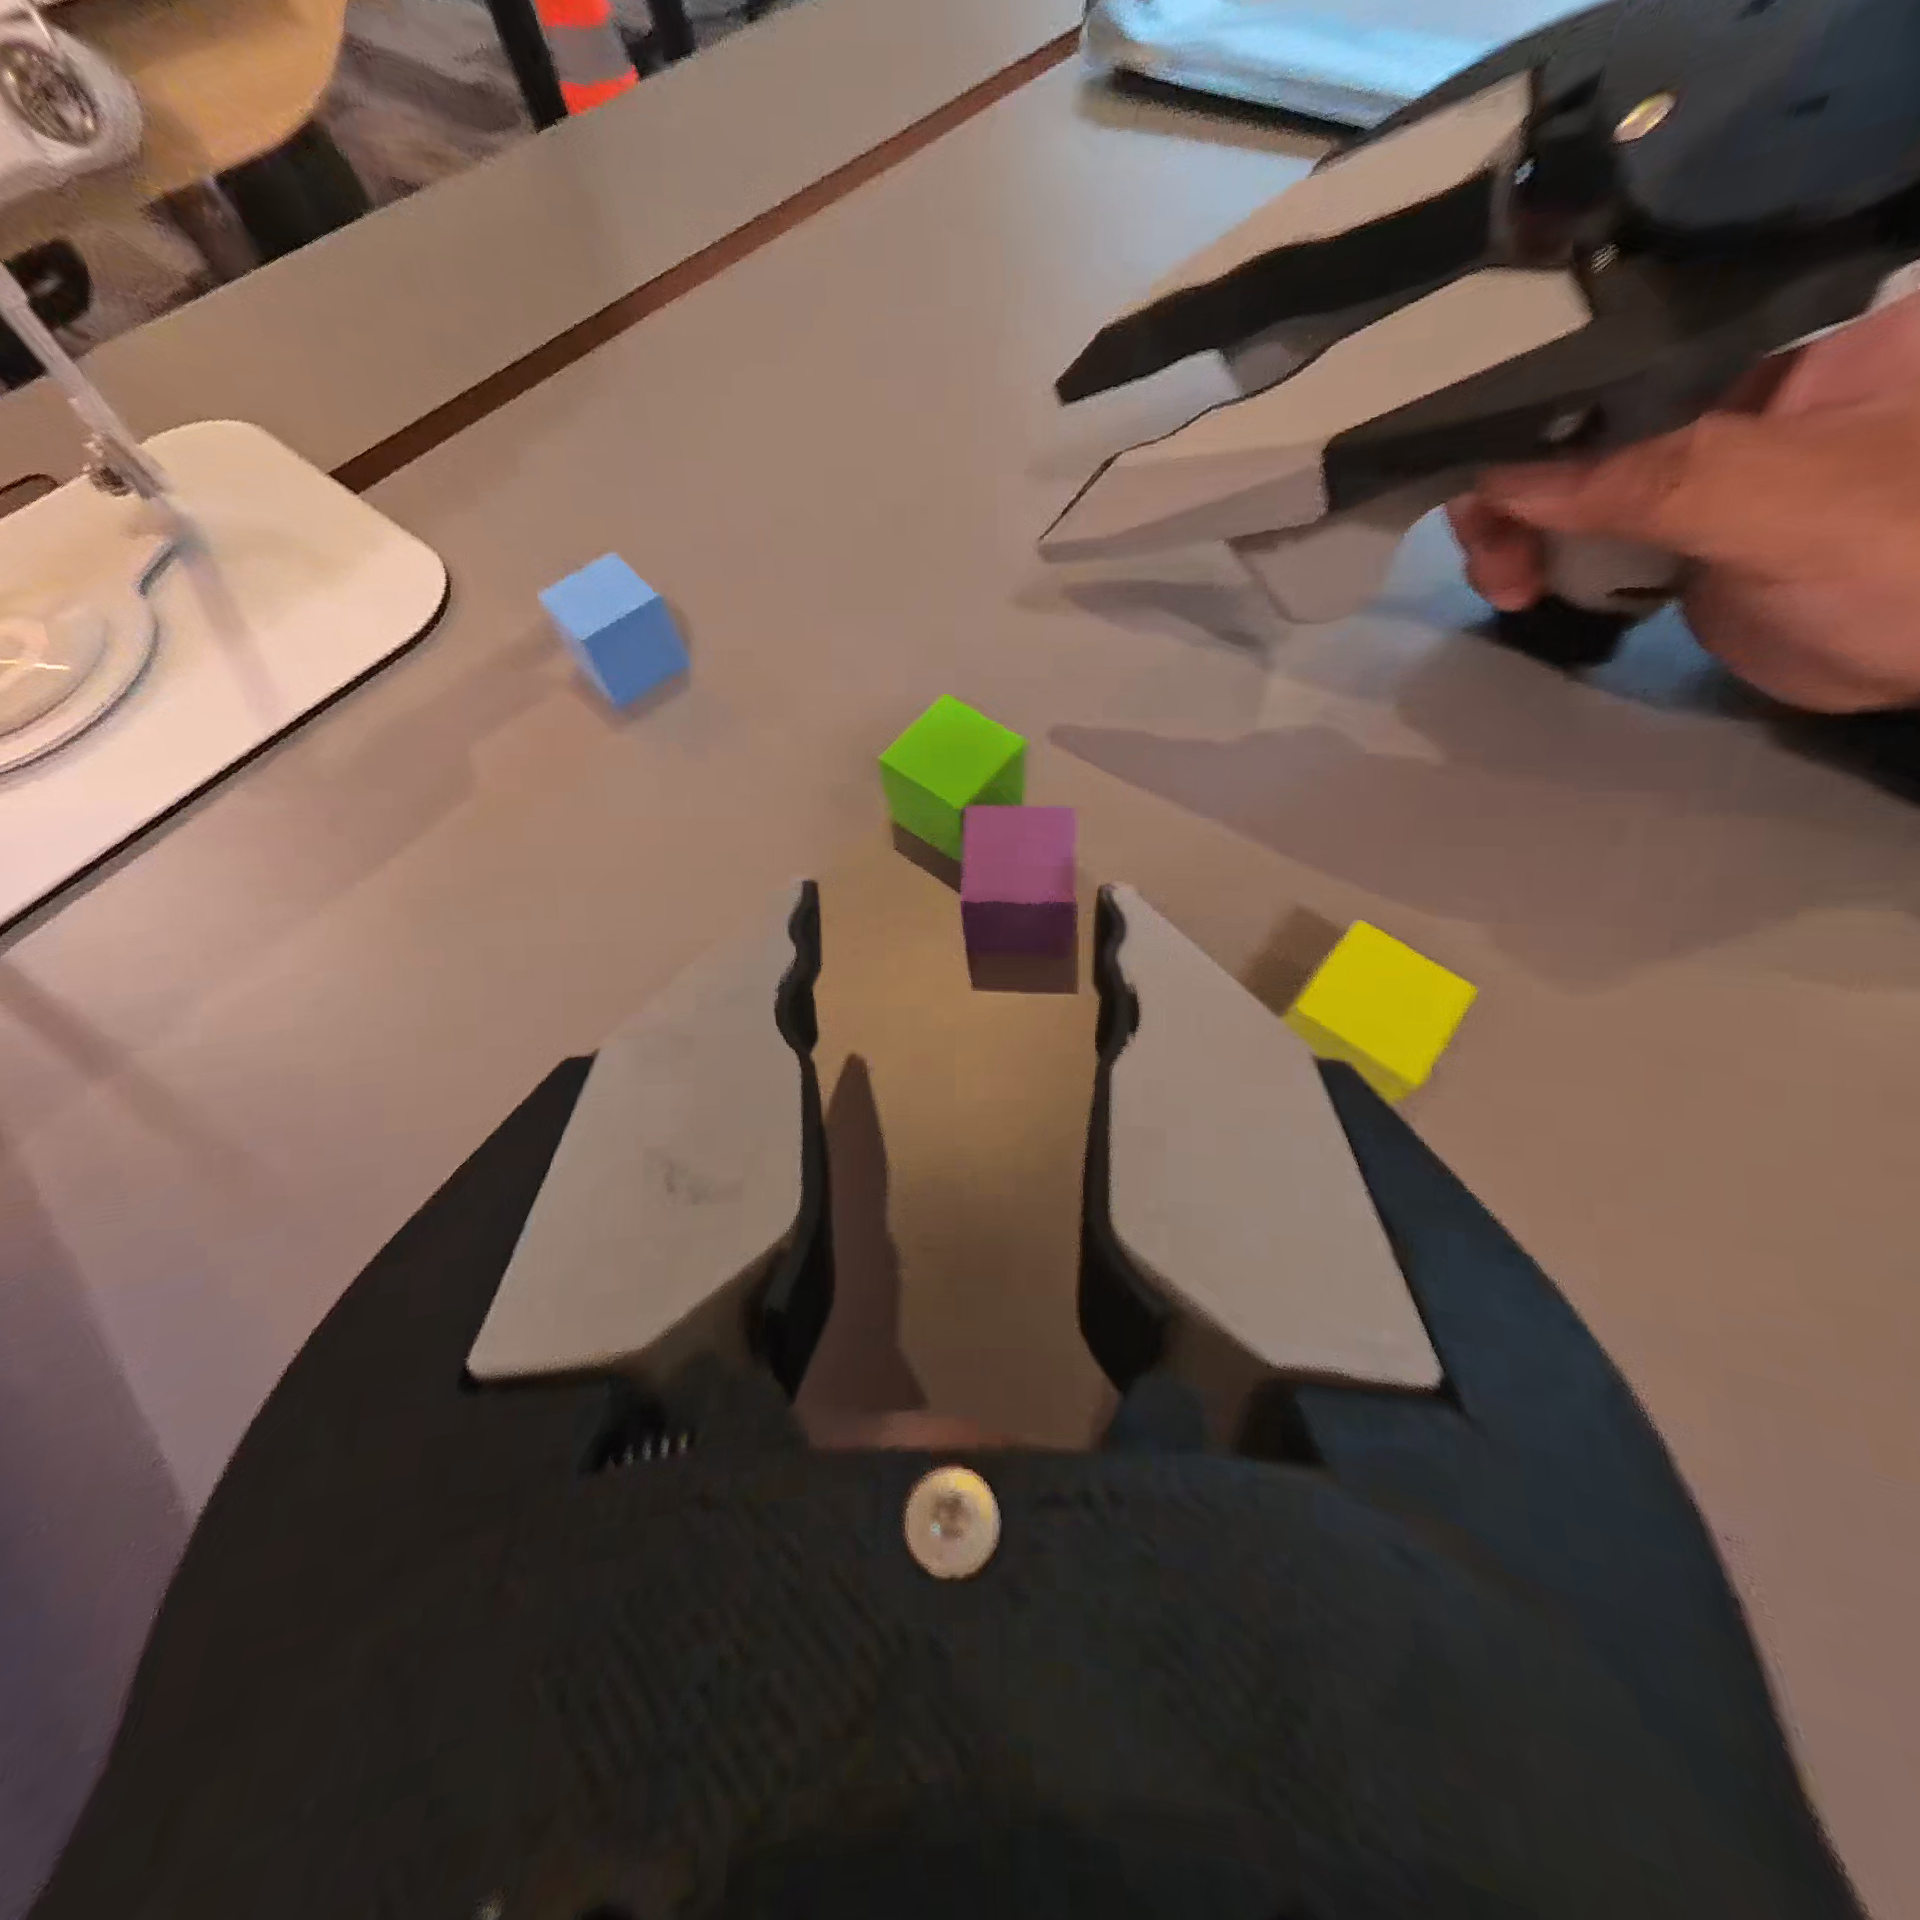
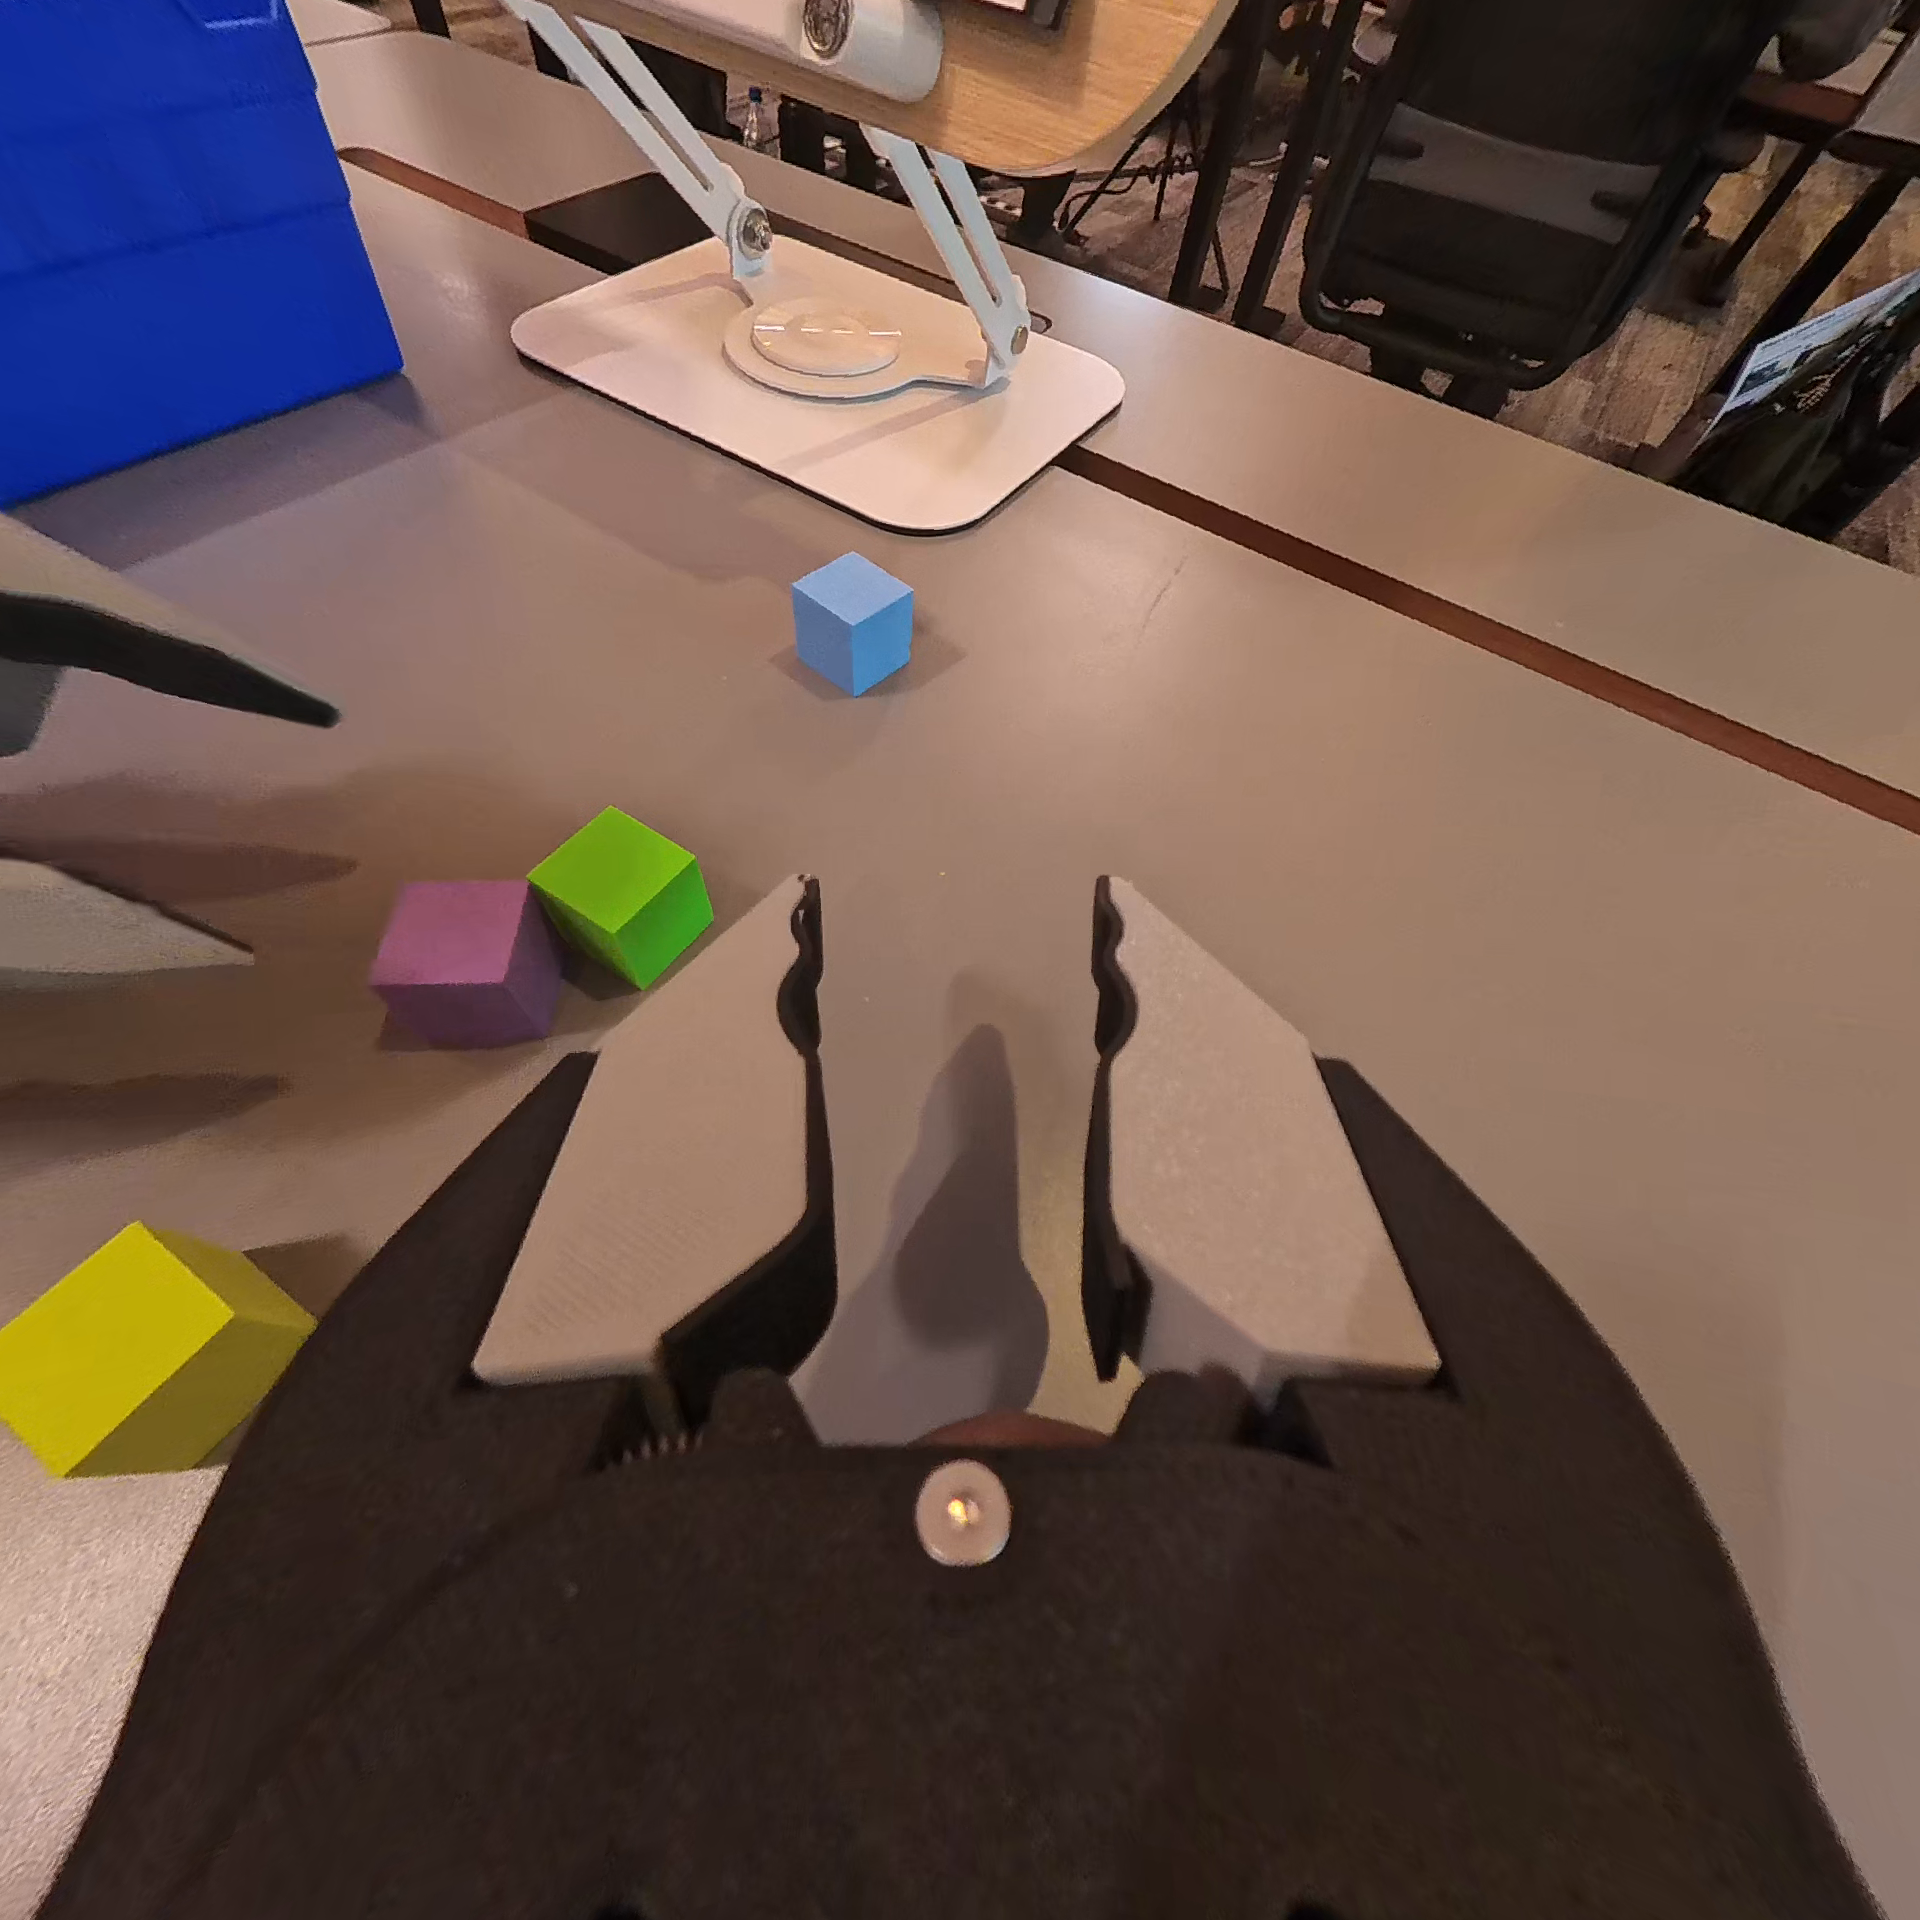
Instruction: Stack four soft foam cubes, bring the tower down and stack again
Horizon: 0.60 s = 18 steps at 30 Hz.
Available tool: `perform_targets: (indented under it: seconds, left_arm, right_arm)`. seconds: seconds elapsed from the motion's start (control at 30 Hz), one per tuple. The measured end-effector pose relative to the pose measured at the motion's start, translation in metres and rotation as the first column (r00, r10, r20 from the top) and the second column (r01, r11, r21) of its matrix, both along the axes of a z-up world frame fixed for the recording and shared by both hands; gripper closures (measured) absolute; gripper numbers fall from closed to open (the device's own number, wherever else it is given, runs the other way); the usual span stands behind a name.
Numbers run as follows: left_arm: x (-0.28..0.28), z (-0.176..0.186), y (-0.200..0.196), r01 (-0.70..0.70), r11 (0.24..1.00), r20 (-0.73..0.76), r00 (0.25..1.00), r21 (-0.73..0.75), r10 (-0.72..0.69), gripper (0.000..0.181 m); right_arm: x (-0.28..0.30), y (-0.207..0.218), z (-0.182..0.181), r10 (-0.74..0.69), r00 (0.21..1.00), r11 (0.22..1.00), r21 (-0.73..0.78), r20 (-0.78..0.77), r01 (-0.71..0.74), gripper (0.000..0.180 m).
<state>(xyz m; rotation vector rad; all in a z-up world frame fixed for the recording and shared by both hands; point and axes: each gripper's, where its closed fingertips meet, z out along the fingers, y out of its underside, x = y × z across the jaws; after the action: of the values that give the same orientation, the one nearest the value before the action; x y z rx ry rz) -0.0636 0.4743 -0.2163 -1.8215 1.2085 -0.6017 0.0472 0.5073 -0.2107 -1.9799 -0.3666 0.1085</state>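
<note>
**Four cubes loose, no tower standing**

Nearest us, the left claw (image 1: 956, 935) hangs released and empty, with the purple cube (image 1: 1018, 883) just ahead at 12 o'clock, touching the green cube (image 1: 951, 774). At 2 o'clock sits the yellow cube (image 1: 1377, 1003); the blue cube (image 1: 615, 627) lies well apart at 11 o'clock. Our right claw (image 2: 956, 935) is likewise released, holding nothing. We judge that all stacking remains to be done. The tabletop (image 2: 1299, 831) gives open room around the cubes; the white stand base (image 2: 831, 436) and blue bin (image 2: 177, 260) bound the far side.
</note>
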Motion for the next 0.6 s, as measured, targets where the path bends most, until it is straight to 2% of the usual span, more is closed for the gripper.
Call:
perform_targets:
  seconds: [0.17,0.23,0.3,0.33,0.4,0.5,0.6]
  left_arm:
    - [0.015,-0.017,0.001,0.042,0.998,-0.088,0.995,0.04,-0.038,0.128]
    - [0.016,-0.028,0.004,0.058,0.996,-0.16,0.986,0.064,-0.047,0.136]
    - [0.016,-0.035,0.002,0.096,0.993,-0.212,0.974,0.068,-0.079,0.153]
    - [0.016,-0.035,0.001,0.115,0.99,-0.216,0.972,0.082,-0.095,0.154]
    - [0.015,-0.034,-0.005,0.166,0.981,-0.223,0.965,0.097,-0.141,0.154]
    - [0.011,-0.033,-0.013,0.235,0.966,-0.218,0.954,0.106,-0.208,0.155]
    - [0.008,-0.023,-0.026,0.307,0.948,-0.139,0.945,0.081,-0.295,0.155]
  right_arm:
    - [0.0,0.0,0.0,-0.001,1.0,1.0,0.002,0.004,0.001,0.13]
    - [0.0,0.0,0.0,-0.001,1.0,1.0,0.003,0.005,0.001,0.13]
    - [-0.001,-0.001,0.0,0.007,1.0,1.0,0.003,0.003,-0.007,0.129]
    - [-0.002,-0.001,0.001,0.017,1.0,1.0,0.004,-0.001,-0.017,0.129]
    - [-0.011,-0.005,0.002,0.088,0.996,0.996,0.004,-0.025,-0.088,0.122]
    - [-0.029,-0.019,0.005,0.25,0.964,0.967,-0.014,-0.095,-0.253,0.126]
    - [-0.043,-0.033,0.02,0.394,0.904,0.918,0.023,-0.166,-0.396,0.132]
